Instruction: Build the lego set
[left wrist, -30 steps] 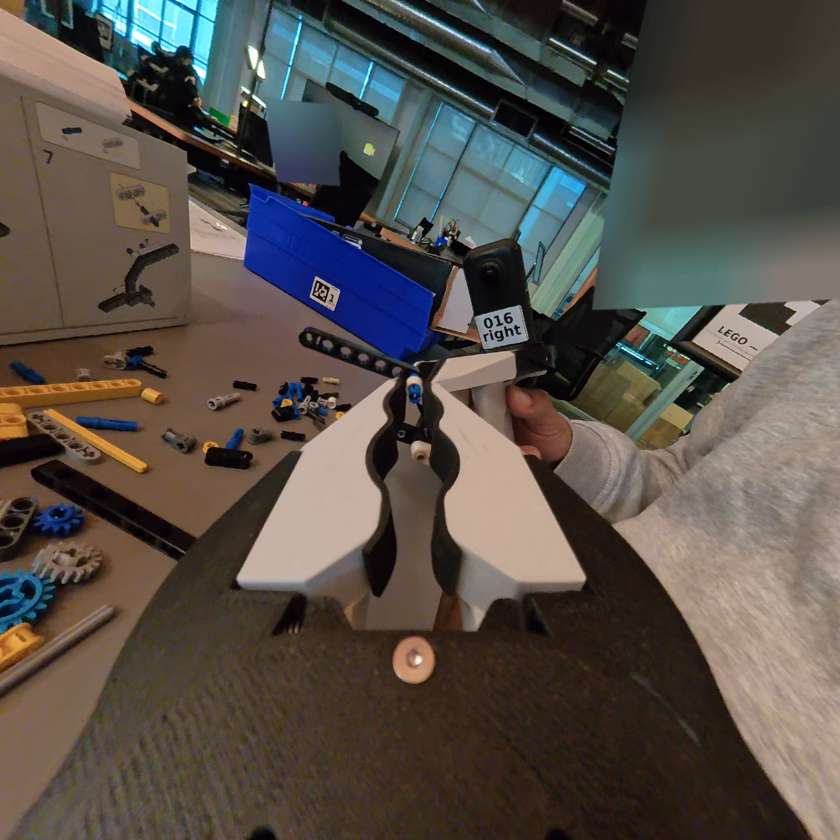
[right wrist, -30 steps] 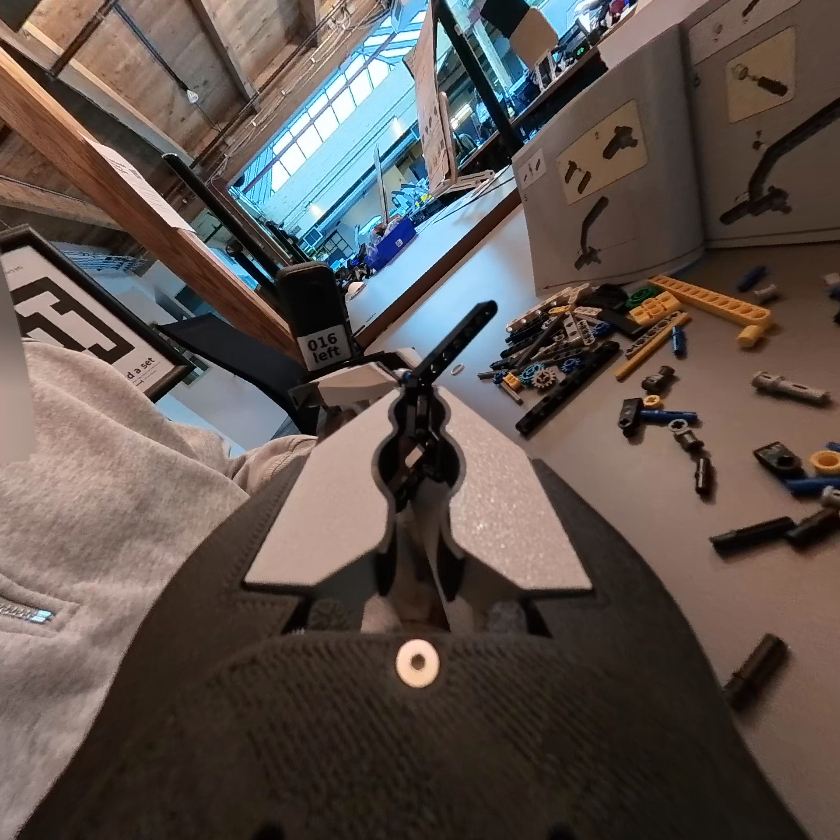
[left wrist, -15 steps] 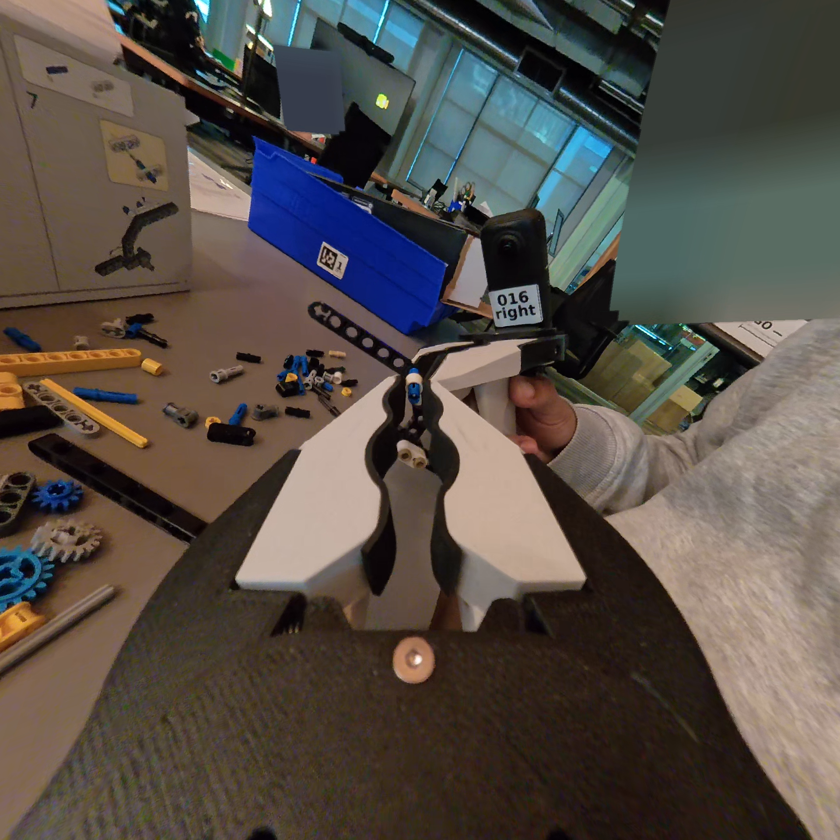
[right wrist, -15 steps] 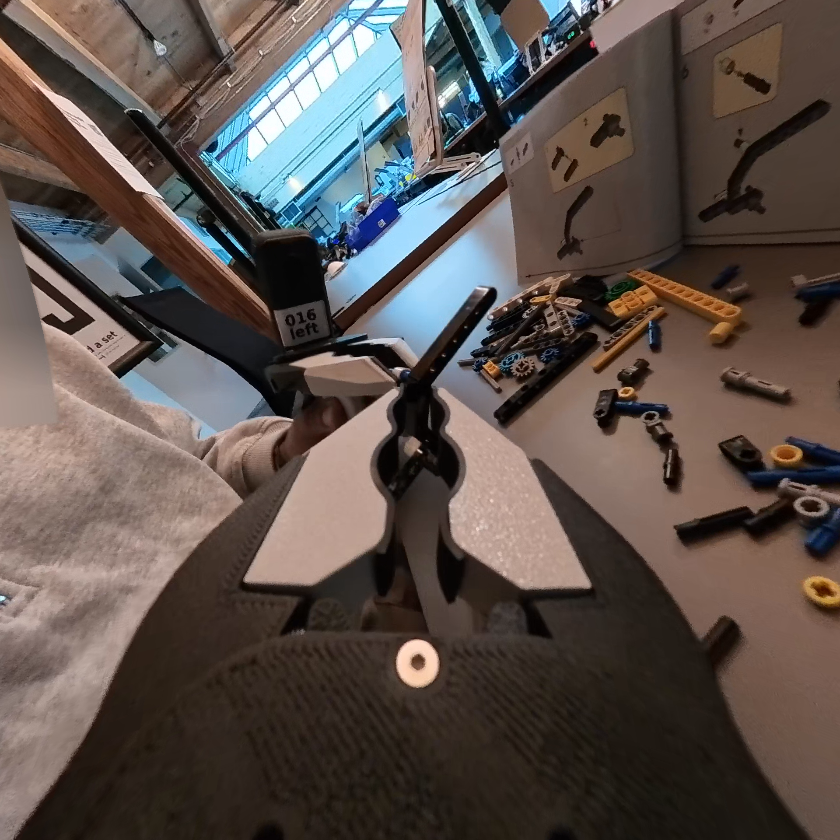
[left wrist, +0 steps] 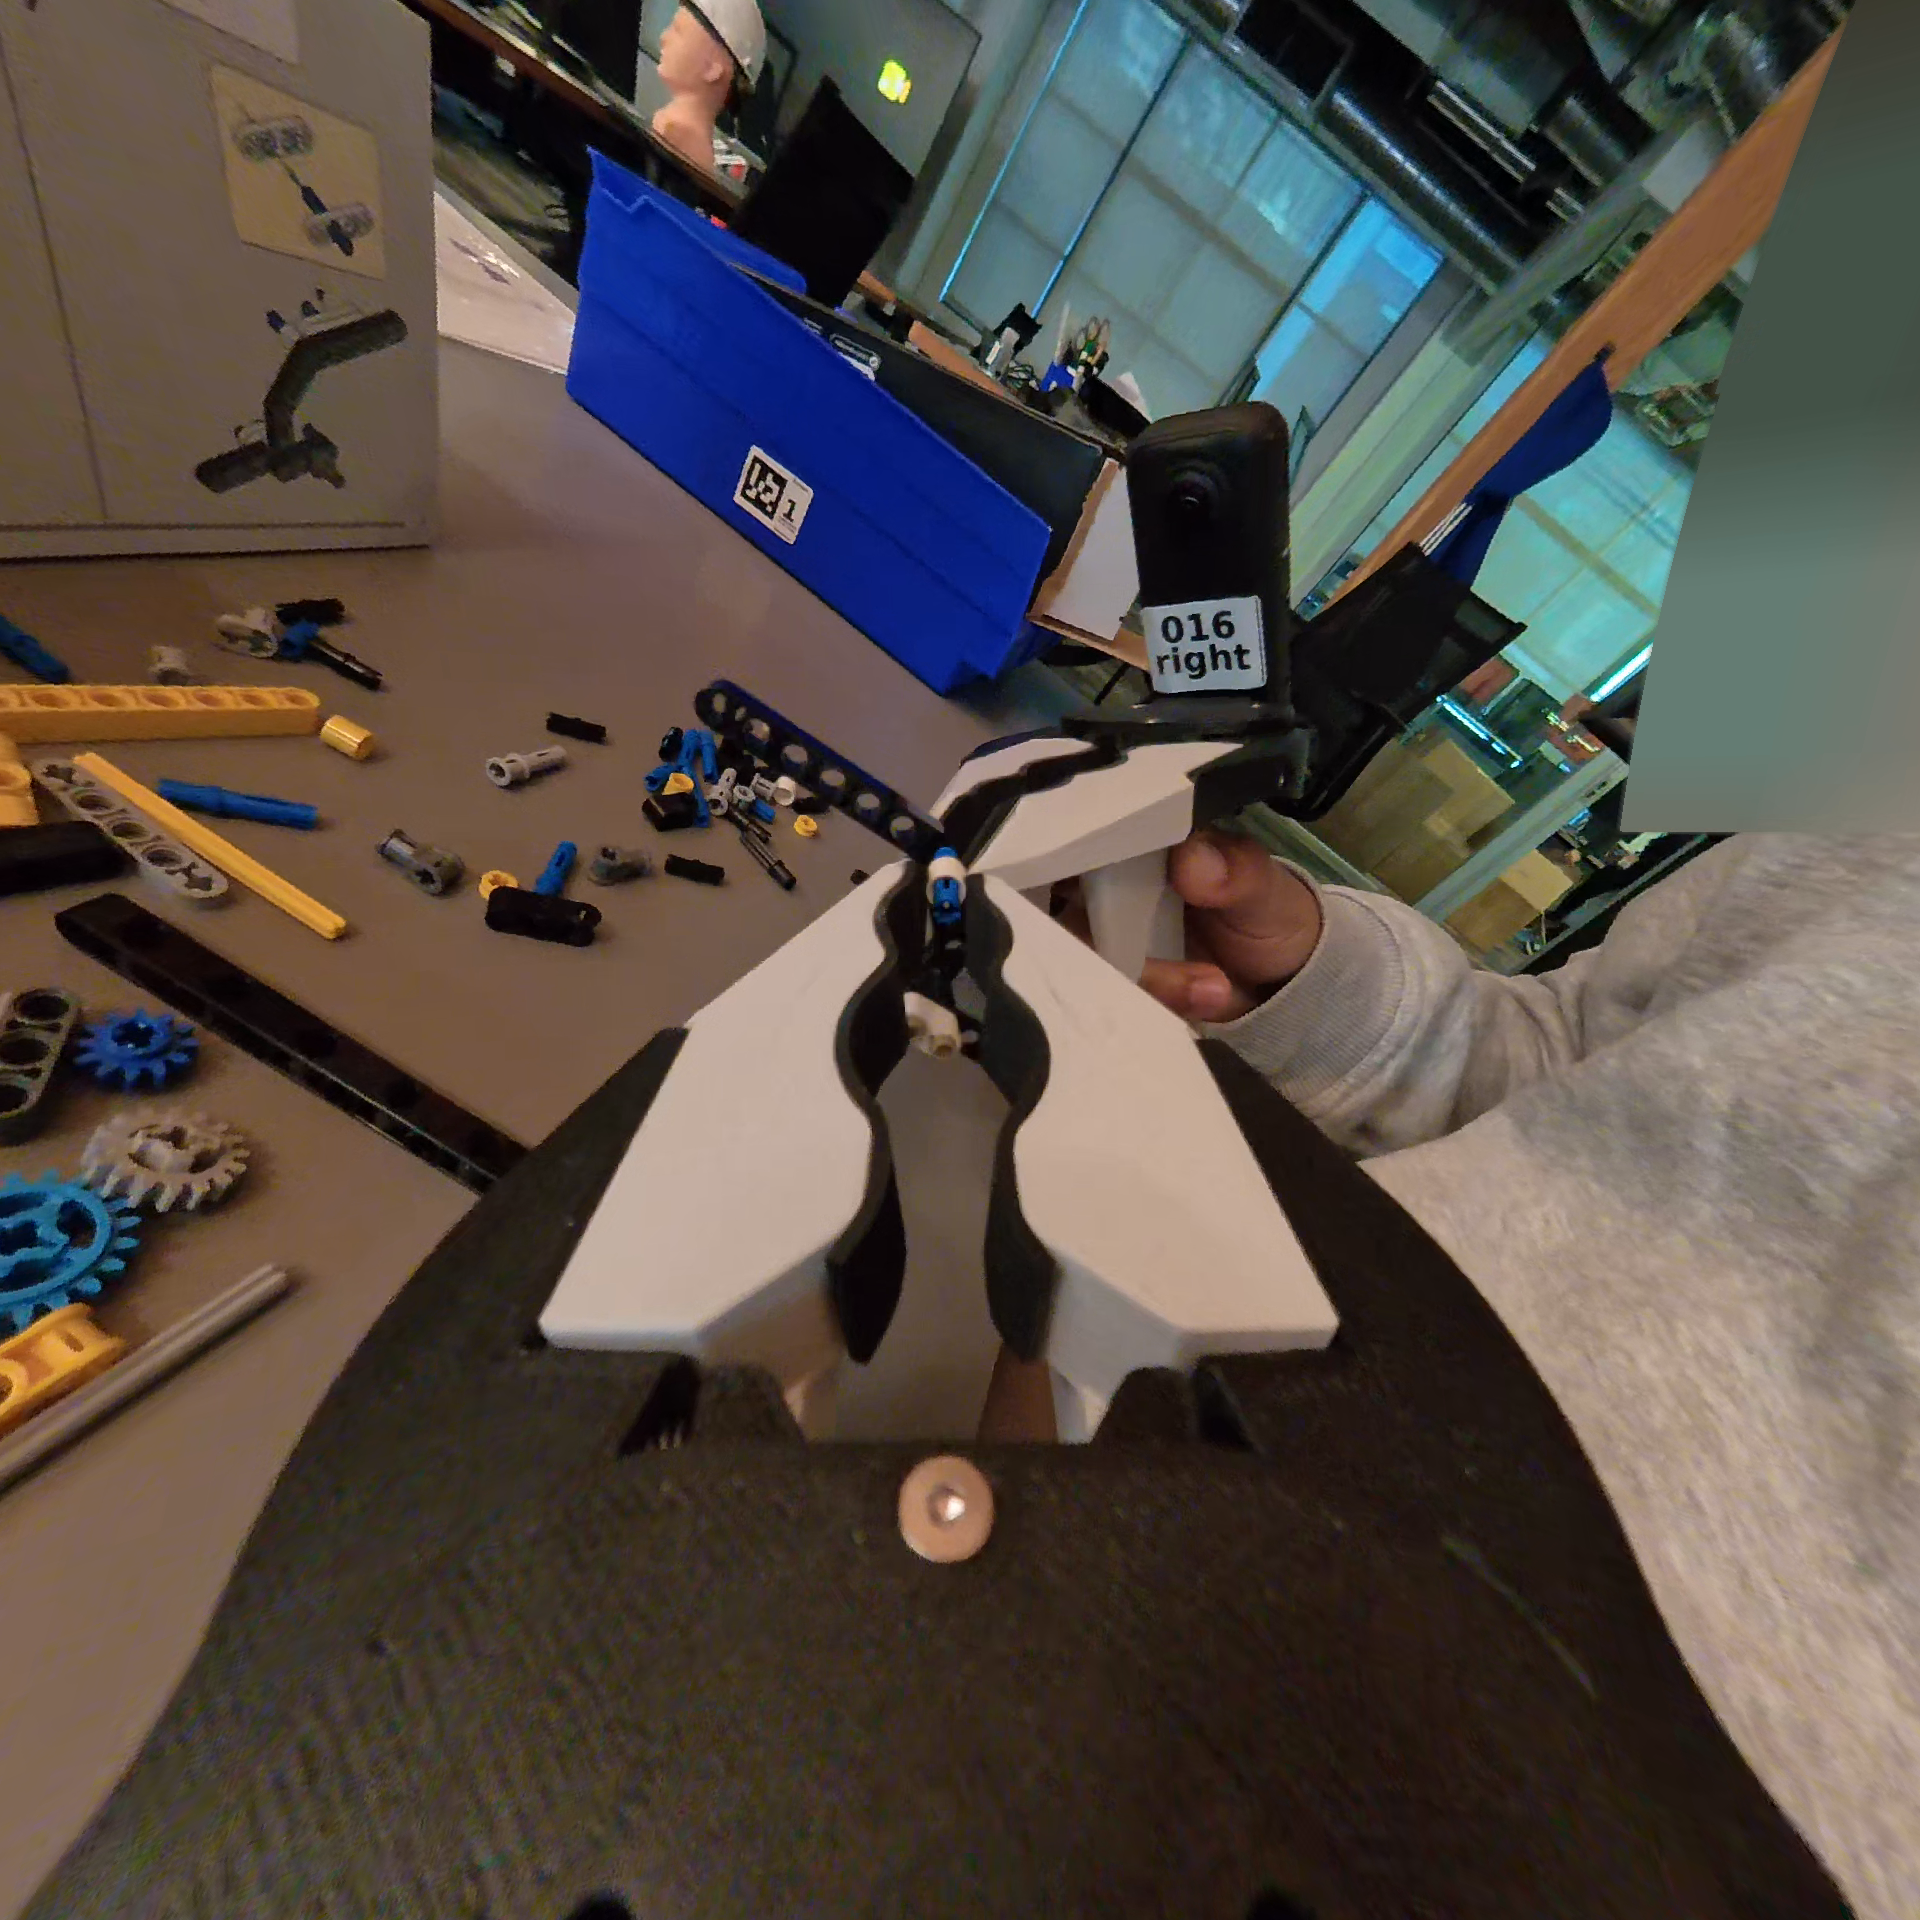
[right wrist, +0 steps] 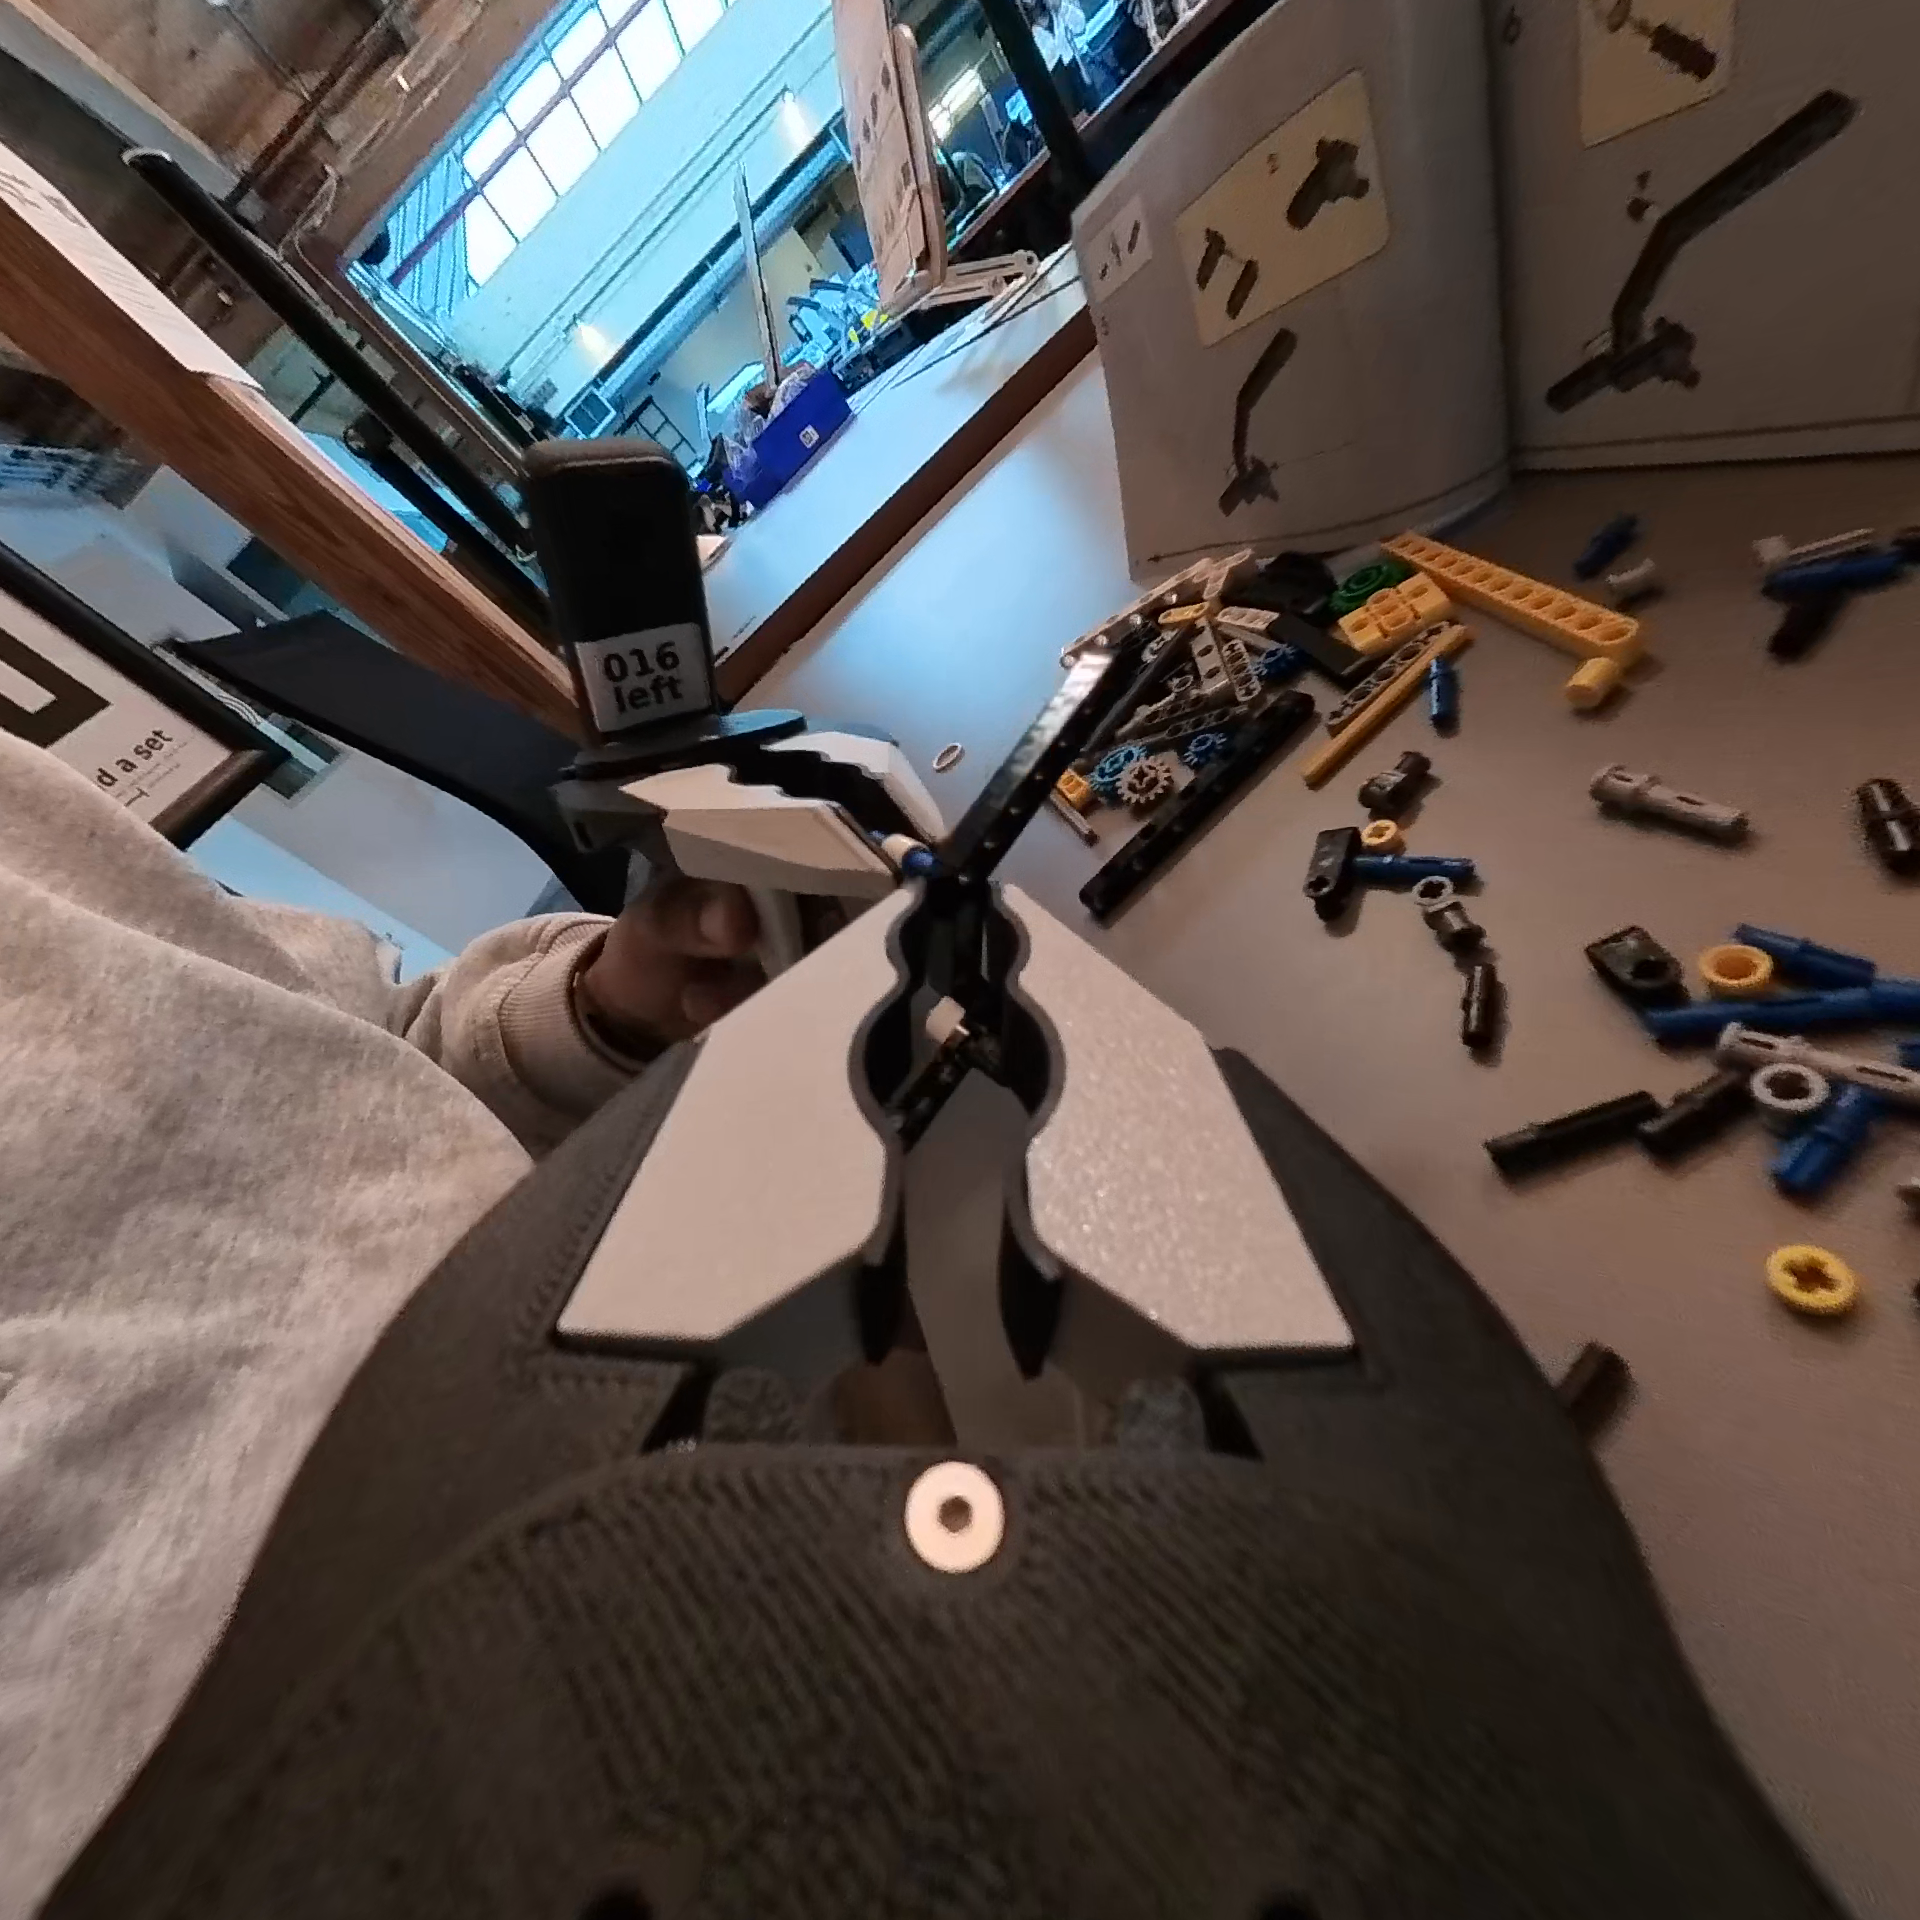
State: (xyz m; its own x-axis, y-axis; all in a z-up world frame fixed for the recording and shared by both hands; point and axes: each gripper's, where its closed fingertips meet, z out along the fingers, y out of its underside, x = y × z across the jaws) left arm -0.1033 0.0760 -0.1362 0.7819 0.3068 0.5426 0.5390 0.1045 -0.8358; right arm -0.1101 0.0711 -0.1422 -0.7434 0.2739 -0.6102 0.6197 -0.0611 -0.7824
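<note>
My left gripper (left wrist: 943, 875) is shut on a small black piece with a blue-and-white pin (left wrist: 943, 883) at its tip and a white pin (left wrist: 930, 1034) lower between the fingers. My right gripper (right wrist: 940, 883) is shut on a long black holed beam (right wrist: 1039, 758) that slants up and right; a white pin (right wrist: 945, 1023) sits in its lower part. The two grippers meet tip to tip above the grey table (left wrist: 582, 623). The right gripper (left wrist: 961, 821) and its beam (left wrist: 810, 769) show in the left wrist view. The left gripper (right wrist: 891, 831) shows in the right wrist view, its blue pin (right wrist: 914, 854) touching the beam.
Loose parts lie on the table: a yellow beam (left wrist: 156, 712), a long black beam (left wrist: 281, 1039), blue and grey gears (left wrist: 52, 1236), pins (right wrist: 1766, 997) and a pile of beams (right wrist: 1247, 665). A blue bin (left wrist: 810, 499) and an open instruction booklet (left wrist: 208, 260) stand behind. A grey sleeve (left wrist: 1662, 1247) is at the right. My left and right fingertips are right by each other.
Both grippers stay shut and tip to tip. Each has swung so that it sees the other more from the side. The black beam's slant has shifted with the right gripper.
</note>
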